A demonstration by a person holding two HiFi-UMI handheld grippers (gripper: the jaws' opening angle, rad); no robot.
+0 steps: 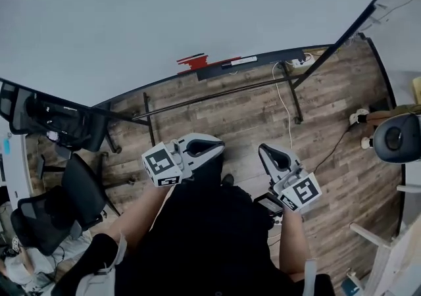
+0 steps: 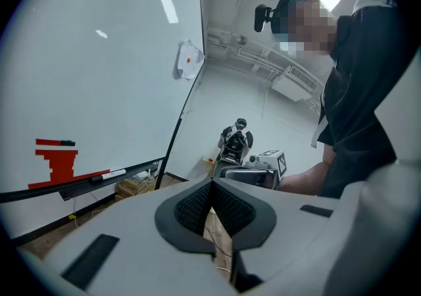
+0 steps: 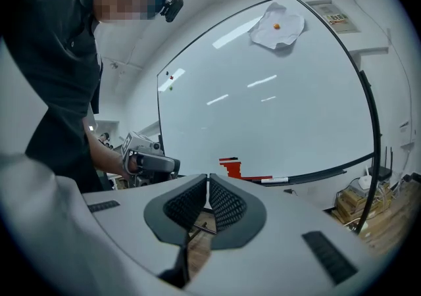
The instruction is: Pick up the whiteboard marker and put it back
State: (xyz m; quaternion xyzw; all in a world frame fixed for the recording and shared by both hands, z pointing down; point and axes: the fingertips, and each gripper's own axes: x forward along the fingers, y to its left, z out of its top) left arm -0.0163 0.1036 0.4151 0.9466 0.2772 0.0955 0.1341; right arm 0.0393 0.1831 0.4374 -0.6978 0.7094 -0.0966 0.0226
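Note:
The whiteboard marker (image 1: 239, 61), white with a dark cap, lies on the tray (image 1: 263, 63) along the whiteboard's (image 1: 164, 12) lower edge. It lies just right of a red stepped drawing (image 1: 193, 62). The marker (image 2: 108, 174) shows far off to the left in the left gripper view, and the marker (image 3: 275, 180) lies ahead and to the right in the right gripper view. My left gripper (image 1: 209, 147) and right gripper (image 1: 266, 152) hover at waist height, well short of the board. Both are shut with nothing between the jaws.
The board's stand has dark legs and a crossbar (image 1: 217, 96) over the wood floor. Black office chairs (image 1: 59, 209) crowd the left. A white cable (image 1: 284, 107) runs from a power strip (image 1: 299, 61). A paper sheet (image 3: 279, 25) is stuck high on the board. Boxes (image 3: 368, 206) sit beneath it.

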